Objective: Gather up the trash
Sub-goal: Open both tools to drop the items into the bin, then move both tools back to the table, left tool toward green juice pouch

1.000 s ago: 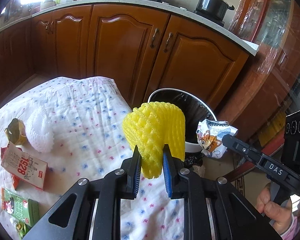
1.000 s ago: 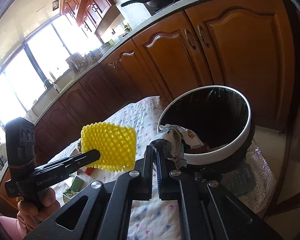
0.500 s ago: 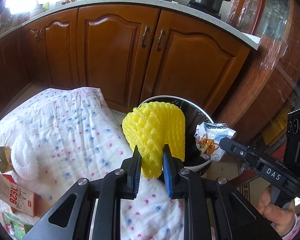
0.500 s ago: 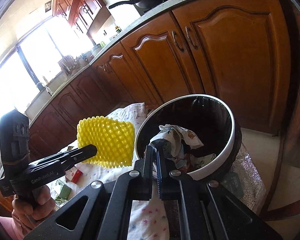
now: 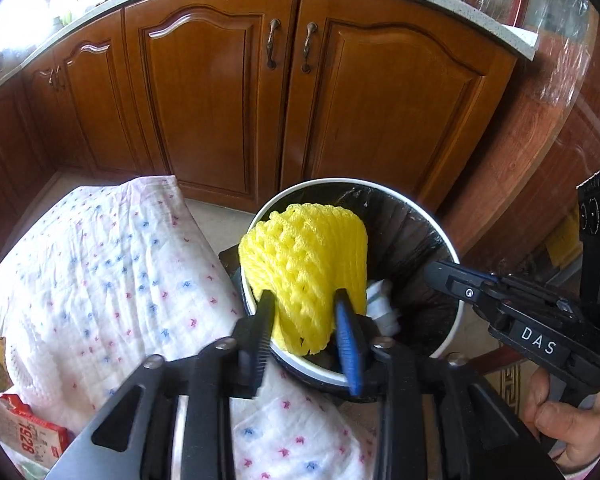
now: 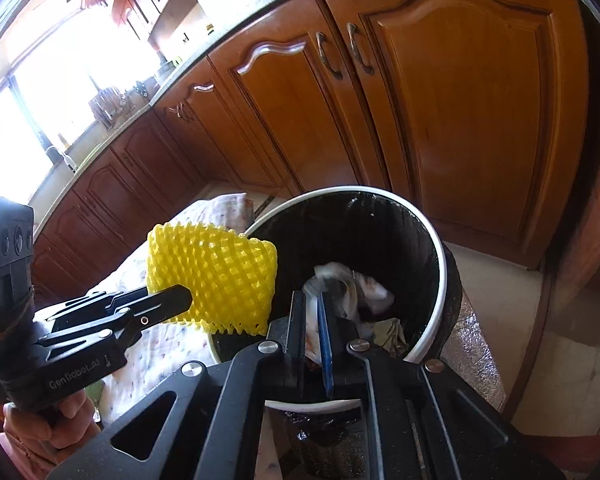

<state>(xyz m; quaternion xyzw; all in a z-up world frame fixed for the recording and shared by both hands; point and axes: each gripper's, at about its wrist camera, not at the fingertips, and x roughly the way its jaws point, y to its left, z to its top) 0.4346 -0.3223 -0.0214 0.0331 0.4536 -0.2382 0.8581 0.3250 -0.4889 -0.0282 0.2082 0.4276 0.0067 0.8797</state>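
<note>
The left gripper (image 5: 304, 316) is clenched on one yellow foam net (image 5: 306, 268), which hangs over the near-left rim of the single trash bin (image 5: 454, 256), just past the right edge of the dotted cloth (image 5: 108, 264). The right gripper (image 6: 310, 328) is over the bin's near rim with its jaws slightly parted — the crumpled snack wrapper (image 6: 352, 284) lies down inside the black liner, and I cannot tell whether the pads touch it. Open bin mouth lies beyond both tools; two cabinet doors (image 5: 284, 92) stand close behind. A second ago the net was short of the rim and the wrapper was pinched above it — both have since moved inward. One red packet (image 5: 28, 436) lies at the cloth's near-left corner.
</note>
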